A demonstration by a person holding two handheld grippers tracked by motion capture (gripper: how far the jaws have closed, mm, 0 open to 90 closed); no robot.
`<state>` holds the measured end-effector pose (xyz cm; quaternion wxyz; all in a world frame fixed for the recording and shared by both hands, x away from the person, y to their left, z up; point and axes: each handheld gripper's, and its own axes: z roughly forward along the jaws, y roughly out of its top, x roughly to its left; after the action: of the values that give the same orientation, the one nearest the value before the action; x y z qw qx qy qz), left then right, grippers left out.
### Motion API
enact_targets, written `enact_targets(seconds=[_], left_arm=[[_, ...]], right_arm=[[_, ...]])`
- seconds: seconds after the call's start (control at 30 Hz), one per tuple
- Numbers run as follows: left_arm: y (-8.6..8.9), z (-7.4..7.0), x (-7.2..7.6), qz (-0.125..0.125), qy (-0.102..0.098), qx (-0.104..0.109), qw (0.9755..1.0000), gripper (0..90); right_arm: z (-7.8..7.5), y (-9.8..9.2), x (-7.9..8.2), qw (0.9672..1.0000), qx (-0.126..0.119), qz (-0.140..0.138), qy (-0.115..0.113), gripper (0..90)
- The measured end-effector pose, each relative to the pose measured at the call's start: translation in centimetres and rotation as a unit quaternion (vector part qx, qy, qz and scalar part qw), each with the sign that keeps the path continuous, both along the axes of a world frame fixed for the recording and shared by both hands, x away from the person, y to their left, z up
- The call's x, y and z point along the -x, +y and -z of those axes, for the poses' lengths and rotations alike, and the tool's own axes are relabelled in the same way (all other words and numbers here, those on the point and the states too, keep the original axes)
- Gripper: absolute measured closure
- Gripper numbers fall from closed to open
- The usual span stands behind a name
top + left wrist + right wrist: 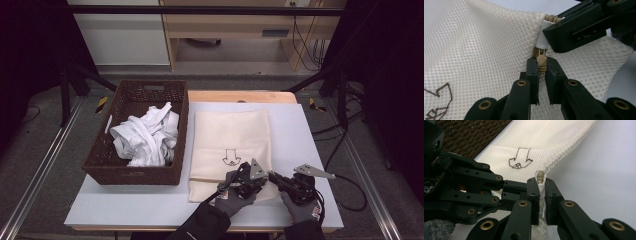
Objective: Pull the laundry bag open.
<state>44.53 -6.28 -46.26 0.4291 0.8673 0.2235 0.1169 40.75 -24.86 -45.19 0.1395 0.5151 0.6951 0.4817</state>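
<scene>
Wicker basket (102, 159) left of both tools, holding crumpled white cloths (146, 136); cream mesh bag (230, 135), arrow-printed: left tool (542, 65) clamps its zip pull (542, 59), right tool (542, 185) pinches its corner.

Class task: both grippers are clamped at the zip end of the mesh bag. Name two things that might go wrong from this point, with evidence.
1. The left gripper pinches only the small tan zip pull; it may slip out when tugged.
2. The right gripper clamps thin mesh at the corner of the mesh bag; a hard pull might stretch or tear it, or drag the bag across the table towards the basket.
</scene>
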Motion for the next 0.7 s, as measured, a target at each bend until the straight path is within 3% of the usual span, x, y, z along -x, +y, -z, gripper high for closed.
enact_targets(seconds=[0.27, 0.57, 0.63, 0.7], left_arm=[[0.3, -0.1, 0.2, -0.003, 0.001, -0.003, 1.0, 80.8], [1.4, 0.0, 0.5, -0.003, 0.002, -0.021, 0.9998, 80.9], [1.8, 0.1, 0.6, 0.0, -0.003, -0.035, 0.9994, 80.9], [2.3, 0.2, 0.6, -0.002, 0.005, -0.032, 0.9995, 80.9]], right_arm=[[-0.2, 0.0, 0.1, 0.9999, 0.008, 0.008, -0.001, 84.3], [-0.4, -0.5, 0.3, 0.9995, 0.006, 0.028, -0.008, 84.4], [-0.4, -0.5, 0.3, 0.9995, 0.008, 0.031, -0.009, 84.4], [-0.4, -0.5, 0.3, 0.9995, 0.007, 0.03, -0.009, 84.4]])
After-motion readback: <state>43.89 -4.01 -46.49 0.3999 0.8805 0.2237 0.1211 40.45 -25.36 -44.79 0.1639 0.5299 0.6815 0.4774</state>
